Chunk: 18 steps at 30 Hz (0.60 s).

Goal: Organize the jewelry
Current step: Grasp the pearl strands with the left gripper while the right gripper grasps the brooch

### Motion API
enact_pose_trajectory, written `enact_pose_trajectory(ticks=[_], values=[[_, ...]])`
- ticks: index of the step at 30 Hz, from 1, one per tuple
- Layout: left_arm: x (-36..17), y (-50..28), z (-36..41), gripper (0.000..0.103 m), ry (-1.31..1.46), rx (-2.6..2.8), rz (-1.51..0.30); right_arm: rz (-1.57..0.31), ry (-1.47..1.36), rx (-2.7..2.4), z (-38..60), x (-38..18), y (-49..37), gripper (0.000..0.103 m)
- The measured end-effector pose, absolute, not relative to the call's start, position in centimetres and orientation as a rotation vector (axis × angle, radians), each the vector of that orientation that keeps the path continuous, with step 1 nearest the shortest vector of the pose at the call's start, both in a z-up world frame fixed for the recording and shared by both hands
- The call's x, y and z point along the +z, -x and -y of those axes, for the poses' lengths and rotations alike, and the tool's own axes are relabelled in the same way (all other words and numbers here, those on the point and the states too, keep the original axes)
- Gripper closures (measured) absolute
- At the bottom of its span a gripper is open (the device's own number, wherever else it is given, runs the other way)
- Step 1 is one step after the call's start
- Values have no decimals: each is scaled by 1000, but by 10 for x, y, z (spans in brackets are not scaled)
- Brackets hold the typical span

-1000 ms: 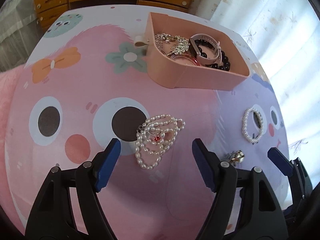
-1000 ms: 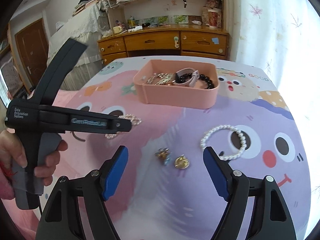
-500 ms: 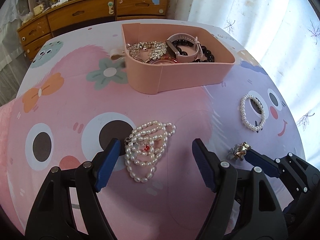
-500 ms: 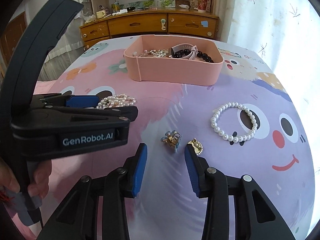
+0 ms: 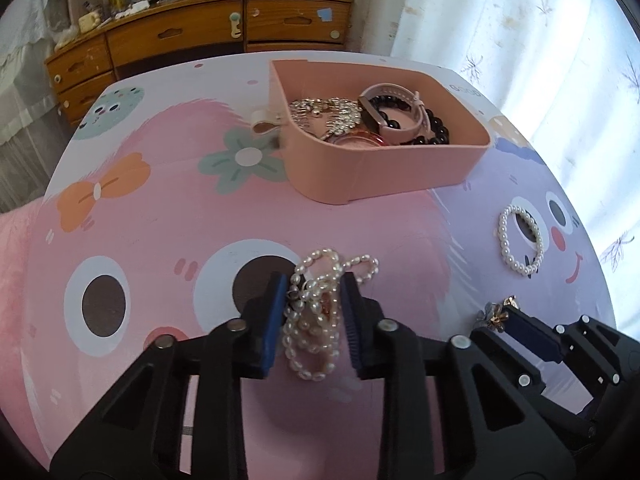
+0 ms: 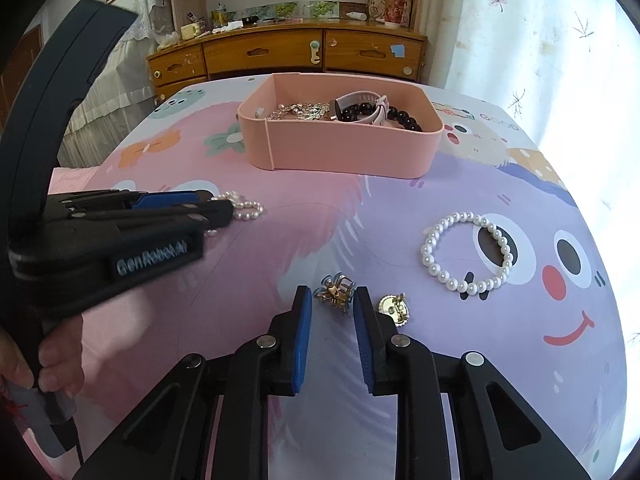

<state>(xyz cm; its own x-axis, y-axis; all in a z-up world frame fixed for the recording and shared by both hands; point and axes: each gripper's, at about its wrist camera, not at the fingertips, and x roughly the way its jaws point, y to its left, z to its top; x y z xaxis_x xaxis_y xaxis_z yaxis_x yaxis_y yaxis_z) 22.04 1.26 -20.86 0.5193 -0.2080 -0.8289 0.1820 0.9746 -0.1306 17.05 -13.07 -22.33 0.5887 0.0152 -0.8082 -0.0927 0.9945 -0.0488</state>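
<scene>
My left gripper (image 5: 314, 316) is shut on a tangled pearl necklace (image 5: 320, 312) lying on the cartoon-print table; it also shows from the side in the right wrist view (image 6: 188, 206). My right gripper (image 6: 330, 320) is narrowed, its blue pads either side of a small flower-shaped brooch (image 6: 335, 293) but not gripping it. A round gold brooch (image 6: 394, 309) lies just right of it. A pearl bracelet (image 6: 466, 254) lies further right. The pink tray (image 5: 380, 176) at the back holds a watch, black beads and silver pieces.
A wooden dresser (image 6: 288, 54) stands beyond the table's far edge. White curtains (image 6: 540, 40) hang on the right. A small white clip (image 5: 264, 120) lies left of the tray. The person's hand (image 6: 40, 360) holds the left gripper's handle.
My left gripper moved forward and closed on the pearl necklace. My right gripper narrowed further and advanced until its pads flank the flower brooch.
</scene>
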Motion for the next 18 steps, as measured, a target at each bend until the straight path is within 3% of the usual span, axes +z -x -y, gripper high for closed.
enact_pose_trajectory(ticks=[7, 18], values=[[-204, -221, -28, 92, 103, -230, -1000, -937, 83, 56, 133, -222, -170, 82], [-166, -205, -51, 96, 200, -281, -927, -916, 95, 77, 130, -210, -168, 82]])
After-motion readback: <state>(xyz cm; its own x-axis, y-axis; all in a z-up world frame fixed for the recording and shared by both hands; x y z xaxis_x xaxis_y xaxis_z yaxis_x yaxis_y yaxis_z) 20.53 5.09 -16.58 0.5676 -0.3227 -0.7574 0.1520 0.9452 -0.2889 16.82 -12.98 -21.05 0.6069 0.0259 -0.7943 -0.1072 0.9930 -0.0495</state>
